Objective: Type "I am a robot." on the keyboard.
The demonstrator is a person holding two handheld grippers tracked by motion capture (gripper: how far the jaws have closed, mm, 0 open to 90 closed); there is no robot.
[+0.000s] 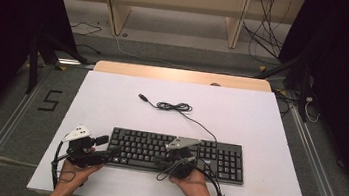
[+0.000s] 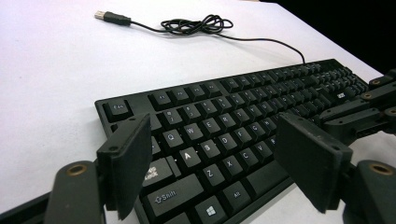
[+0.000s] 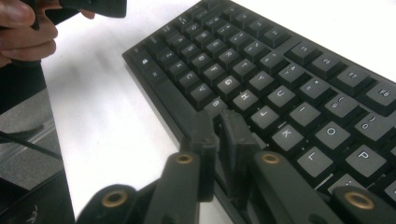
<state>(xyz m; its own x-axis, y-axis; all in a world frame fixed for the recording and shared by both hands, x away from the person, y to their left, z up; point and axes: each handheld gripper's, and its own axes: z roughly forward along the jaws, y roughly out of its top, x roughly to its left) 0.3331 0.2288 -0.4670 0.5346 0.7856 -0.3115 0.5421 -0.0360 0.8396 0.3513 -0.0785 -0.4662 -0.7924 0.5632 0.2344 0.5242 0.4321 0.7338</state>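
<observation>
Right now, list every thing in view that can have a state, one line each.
keyboard: flat on the table, keys up, unplugged.
keyboard cable: partly bundled in loose loops behind the keyboard, otherwise lying slack.
USB plug: lying free on the table, connected to nothing.
left claw: open, over the keyboard's left end, holding nothing.
right claw: jaws nearly together, low over the keys near the front edge, nothing visible between them.
</observation>
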